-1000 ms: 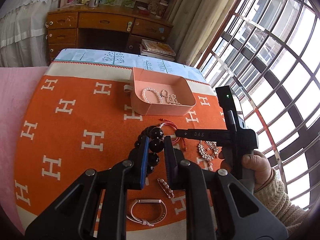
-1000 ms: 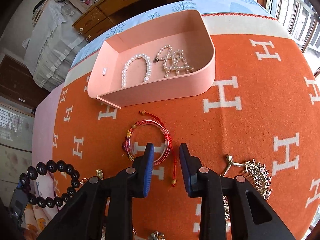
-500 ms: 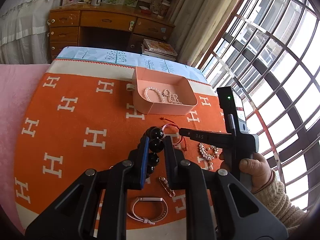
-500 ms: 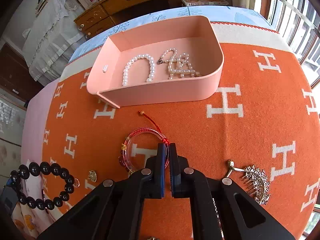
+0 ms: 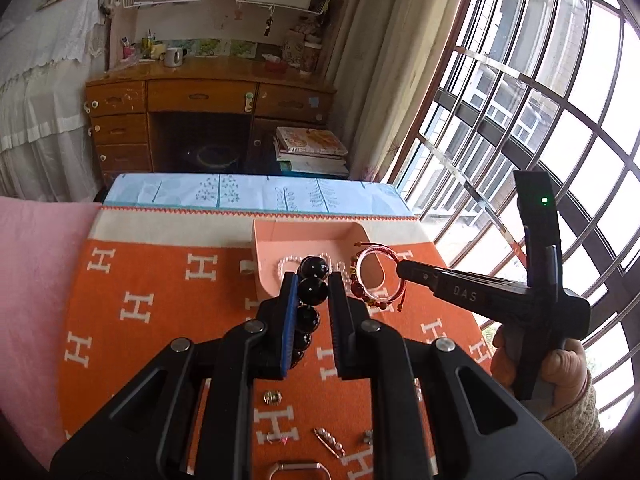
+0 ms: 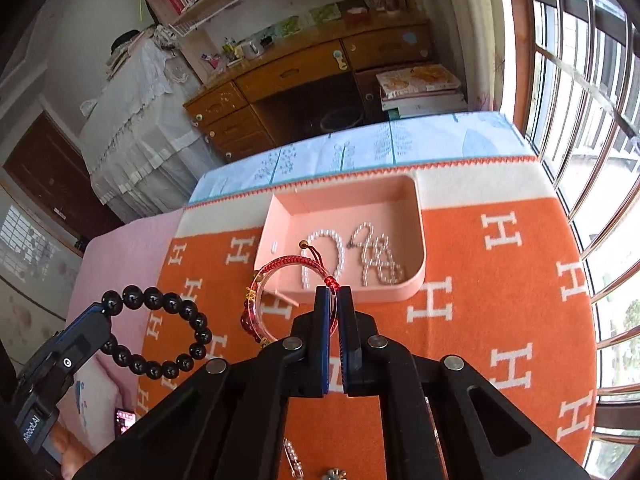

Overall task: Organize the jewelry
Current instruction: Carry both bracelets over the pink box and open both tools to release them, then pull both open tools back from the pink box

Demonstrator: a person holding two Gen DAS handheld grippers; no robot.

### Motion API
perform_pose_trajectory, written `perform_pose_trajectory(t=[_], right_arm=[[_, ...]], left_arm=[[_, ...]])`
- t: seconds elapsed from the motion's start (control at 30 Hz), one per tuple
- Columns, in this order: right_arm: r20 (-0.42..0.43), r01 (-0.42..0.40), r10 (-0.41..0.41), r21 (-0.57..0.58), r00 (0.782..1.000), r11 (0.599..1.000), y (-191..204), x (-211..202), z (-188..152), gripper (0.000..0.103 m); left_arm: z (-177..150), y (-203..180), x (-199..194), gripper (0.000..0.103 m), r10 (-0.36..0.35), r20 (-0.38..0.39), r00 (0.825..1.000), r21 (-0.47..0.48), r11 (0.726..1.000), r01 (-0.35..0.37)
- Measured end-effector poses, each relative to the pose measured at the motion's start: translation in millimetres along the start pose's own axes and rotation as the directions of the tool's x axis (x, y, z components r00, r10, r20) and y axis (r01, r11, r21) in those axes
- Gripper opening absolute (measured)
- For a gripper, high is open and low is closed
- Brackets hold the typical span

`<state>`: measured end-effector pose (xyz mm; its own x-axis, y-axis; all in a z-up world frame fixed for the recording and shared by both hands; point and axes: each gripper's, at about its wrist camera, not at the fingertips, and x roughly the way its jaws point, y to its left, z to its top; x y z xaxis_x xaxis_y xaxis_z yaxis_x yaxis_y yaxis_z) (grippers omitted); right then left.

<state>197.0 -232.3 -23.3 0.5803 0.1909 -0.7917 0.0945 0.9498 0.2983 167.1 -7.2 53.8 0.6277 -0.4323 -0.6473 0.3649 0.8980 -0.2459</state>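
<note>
A: What has the left gripper [image 5: 311, 286] got?

B: Its jaws are narrow and pinch the black bead bracelet [image 5: 313, 289]. One big bead sits between the pads, another sticks up past the tips, and the rest of the loop hangs below. From the right wrist camera the same bracelet [image 6: 160, 332] hangs as a full ring off the tip of that gripper [image 6: 105, 309], up in the air over the orange blanket [image 6: 500, 304].

A: And the right gripper [image 6: 333, 295]?

B: Jaws drawn all the way together on the red bangle [image 6: 294, 300]. They nip it at the red cord knot, and the clear pink ring with its red cord and small gold beads hangs out to the left of the tips, lifted off the blanket.

A: Where is that against the pink tray [image 6: 416, 284]?

B: Just in front of the tray's near wall. In the left wrist view the bangle [image 5: 374, 276] hangs at the tray's near right corner, and the black beads overlap its near edge [image 5: 264, 280].

A: Anything in the tray?

B: Two strings of white pearls [image 6: 326, 256] lying on its floor, side by side.

A: What lies on the blanket nearer than the tray?

B: A pearl pin [image 5: 329, 442], a small gold clasp [image 5: 273, 397], and a few smaller pieces too small to tell.
</note>
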Motion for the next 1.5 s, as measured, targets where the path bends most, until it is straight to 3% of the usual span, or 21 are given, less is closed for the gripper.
perform_pose_trajectory(t=[0.17, 0.27, 0.53, 0.63, 0.7, 0.77, 0.83, 1.1, 1.2, 1.27, 1.33, 1.5], right_arm=[[0.07, 0.015, -0.019, 0.059, 0.997, 0.998, -8.8, -7.1, 33.1, 0.004], [0.059, 0.022, -0.028, 0.105, 0.998, 0.994, -20.7, 8.2, 50.6, 0.004], [-0.025, 0.06, -0.058, 0.135, 0.998, 0.989, -40.7, 83.0, 52.6, 0.004], [-0.054, 0.074, -0.067, 0.119, 0.996, 0.99, -41.1, 105.4, 50.7, 0.004], [-0.072, 0.083, -0.076, 0.11, 0.995, 0.99, -42.6, 119.0, 48.7, 0.004], [-0.092, 0.081, -0.072, 0.098, 0.993, 0.992, -42.5, 129.9, 47.3, 0.004], [-0.104, 0.077, -0.067, 0.089, 0.992, 0.993, -41.8, 138.2, 45.2, 0.005], [-0.067, 0.091, -0.087, 0.059, 0.994, 0.994, -36.7, 133.2, 35.2, 0.006], [-0.036, 0.094, -0.092, 0.055, 0.995, 0.994, -35.1, 116.7, 29.2, 0.014], [-0.012, 0.095, -0.095, 0.059, 0.995, 0.994, -34.5, 104.9, 25.4, 0.027], [0.008, 0.093, -0.093, 0.063, 0.996, 0.994, -33.9, 92.6, 21.4, 0.033], [0.036, 0.072, -0.074, 0.054, 0.997, 0.996, -25.8, 64.5, 9.7, 0.033]], left_arm=[[34.2, -11.5, 39.4, 0.012, -0.014, -0.01, 1.0, 0.023, 1.0, 0.014], [43.4, -12.5, 77.2, 0.012, 0.002, -0.046, 0.999, 0.03, 1.0, -0.001], [29.1, 1.0, 190.3, 0.012, 0.084, -0.181, 0.98, 0.048, 0.996, -0.076], [16.9, 14.8, 213.5, 0.013, 0.074, -0.234, 0.97, 0.013, 0.997, -0.073], [13.1, 18.1, 218.5, 0.021, 0.07, -0.237, 0.969, 0.006, 0.997, -0.071], [10.4, 19.9, 217.4, 0.05, 0.075, -0.228, 0.971, 0.009, 0.997, -0.075], [9.2, 22.0, 212.0, 0.061, 0.083, -0.21, 0.974, -0.004, 0.996, -0.085], [4.8, 25.2, 172.0, 0.062, 0.078, -0.168, 0.983, -0.046, 0.995, -0.087], [3.2, 26.3, 154.3, 0.062, 0.071, -0.15, 0.986, -0.067, 0.994, -0.082], [1.0, 26.1, 142.1, 0.062, 0.067, -0.14, 0.988, -0.076, 0.994, -0.078], [-2.0, 25.4, 129.5, 0.062, 0.071, -0.127, 0.989, -0.075, 0.994, -0.081], [-10.6, 22.4, 98.1, 0.062, 0.096, -0.101, 0.99, -0.059, 0.993, -0.103]])
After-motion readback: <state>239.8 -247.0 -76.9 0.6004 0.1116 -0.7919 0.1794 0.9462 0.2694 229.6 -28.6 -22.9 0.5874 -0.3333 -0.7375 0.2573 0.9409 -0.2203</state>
